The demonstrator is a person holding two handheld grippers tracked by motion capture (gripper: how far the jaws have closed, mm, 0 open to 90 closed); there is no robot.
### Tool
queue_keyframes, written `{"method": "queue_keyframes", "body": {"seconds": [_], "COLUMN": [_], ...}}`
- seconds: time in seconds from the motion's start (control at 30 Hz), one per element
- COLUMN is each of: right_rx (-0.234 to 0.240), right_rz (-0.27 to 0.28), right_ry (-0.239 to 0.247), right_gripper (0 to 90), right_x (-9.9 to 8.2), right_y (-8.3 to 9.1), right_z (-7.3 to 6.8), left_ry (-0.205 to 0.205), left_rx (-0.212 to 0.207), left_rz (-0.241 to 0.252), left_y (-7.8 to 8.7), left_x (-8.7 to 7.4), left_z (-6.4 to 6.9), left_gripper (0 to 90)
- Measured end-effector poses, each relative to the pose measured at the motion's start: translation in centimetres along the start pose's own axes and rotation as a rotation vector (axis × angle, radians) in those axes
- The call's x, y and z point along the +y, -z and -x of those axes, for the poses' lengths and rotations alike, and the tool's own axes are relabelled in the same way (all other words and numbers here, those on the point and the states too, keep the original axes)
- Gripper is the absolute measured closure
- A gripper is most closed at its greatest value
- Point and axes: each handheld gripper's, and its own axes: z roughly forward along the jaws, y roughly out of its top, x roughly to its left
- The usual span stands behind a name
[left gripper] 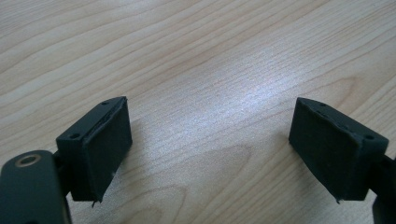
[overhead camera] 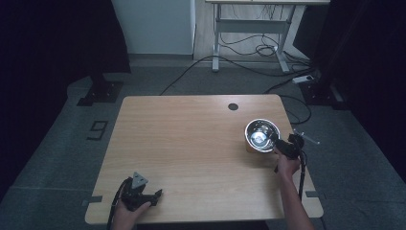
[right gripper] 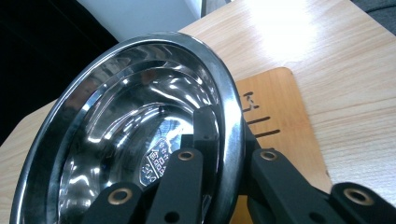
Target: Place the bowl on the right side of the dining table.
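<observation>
The left black two-jaw tongs [left gripper: 210, 154] have flat rectangular rubber pads [left gripper: 105, 149] and a brass-ringed screw hole. A grey three-cornered plate [overhead camera: 139, 180] tops them. The right black tongs [overhead camera: 276, 140] show brass-ringed pivots and trail a black cable [overhead camera: 302, 177]. Forearms are bare.

A dark figure 9 [overhead camera: 98, 129] is marked on the grey floor left of the worktop. The steel bowl [right gripper: 116, 140] bears a small sticker [right gripper: 158, 164] inside, its print too small to read. The wooden board [right gripper: 280, 121] shows dark marks, illegible.
</observation>
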Motion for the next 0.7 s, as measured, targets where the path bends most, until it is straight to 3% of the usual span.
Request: {"method": "queue_keyframes", "body": {"seconds": [0.4,0.7], "right_rx": [-0.026,-0.051], "right_rz": [0.003,-0.014], "right_ry": [-0.035,-0.034], "right_gripper": [85.8,85.8], "right_x": [0.0,-0.3], "right_y": [-0.3,-1.2], "right_z": [1.4,1.7], "left_ry": [0.001,0.001], "left_rx": [0.0,0.0], "left_rz": [0.0,0.0], "left_y": [0.0,0.0], "left_x": [0.0,0.0], "left_z": [0.0,0.0], "left_gripper": [12.7,12.7]}}
